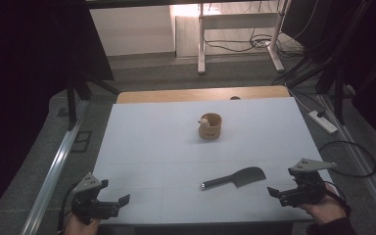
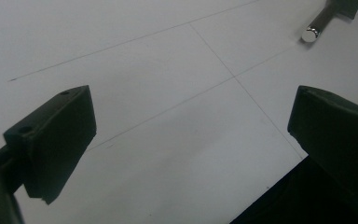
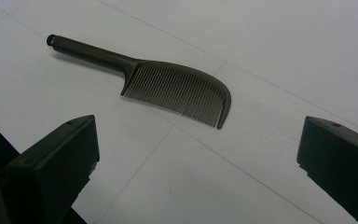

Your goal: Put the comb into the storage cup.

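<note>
A dark comb (image 1: 236, 178) with a round handle lies flat on the white table (image 1: 166, 147), right of centre near the front. Its teeth (image 3: 177, 93) face my right gripper (image 3: 198, 154) in the right gripper view, and the handle end (image 2: 311, 32) shows at the top right of the left gripper view. A small wooden cup (image 1: 210, 126) with a little light figure at its rim stands at mid-table. My left gripper (image 1: 119, 203) rests open at the front left corner. My right gripper (image 1: 277, 195) is open at the front right, just right of the comb, with nothing between its jaws.
The table's front edge runs just under both grippers. A wooden board (image 1: 200, 94) lines the far edge. On the floor beyond are cables, a white desk frame (image 1: 235, 29) and a power strip (image 1: 323, 121) at the right. A metal rail (image 1: 54, 171) runs along the left.
</note>
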`<control>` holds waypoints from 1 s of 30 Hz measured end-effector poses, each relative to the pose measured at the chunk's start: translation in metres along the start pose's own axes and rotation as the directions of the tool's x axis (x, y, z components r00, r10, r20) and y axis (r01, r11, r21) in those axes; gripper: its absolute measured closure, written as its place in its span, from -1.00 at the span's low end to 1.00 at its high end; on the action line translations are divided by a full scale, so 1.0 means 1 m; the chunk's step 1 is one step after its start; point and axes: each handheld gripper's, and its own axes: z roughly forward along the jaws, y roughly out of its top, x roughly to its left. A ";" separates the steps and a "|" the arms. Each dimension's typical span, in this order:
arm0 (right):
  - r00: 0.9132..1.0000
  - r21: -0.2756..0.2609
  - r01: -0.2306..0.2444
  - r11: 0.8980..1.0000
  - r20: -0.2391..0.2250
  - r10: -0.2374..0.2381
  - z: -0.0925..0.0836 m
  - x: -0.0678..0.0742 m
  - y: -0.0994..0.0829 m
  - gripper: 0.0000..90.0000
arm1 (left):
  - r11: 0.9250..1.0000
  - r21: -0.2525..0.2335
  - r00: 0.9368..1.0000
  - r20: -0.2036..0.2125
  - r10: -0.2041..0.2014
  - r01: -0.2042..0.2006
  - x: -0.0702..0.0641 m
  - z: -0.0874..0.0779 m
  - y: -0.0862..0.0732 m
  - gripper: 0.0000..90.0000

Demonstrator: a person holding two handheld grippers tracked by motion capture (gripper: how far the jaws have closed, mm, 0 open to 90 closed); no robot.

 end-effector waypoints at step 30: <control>0.999 0.046 0.035 0.998 -0.037 -0.033 0.024 0.009 0.018 -1.00 | 1.000 -0.003 1.000 0.005 -0.006 0.006 0.001 0.000 0.000 -0.96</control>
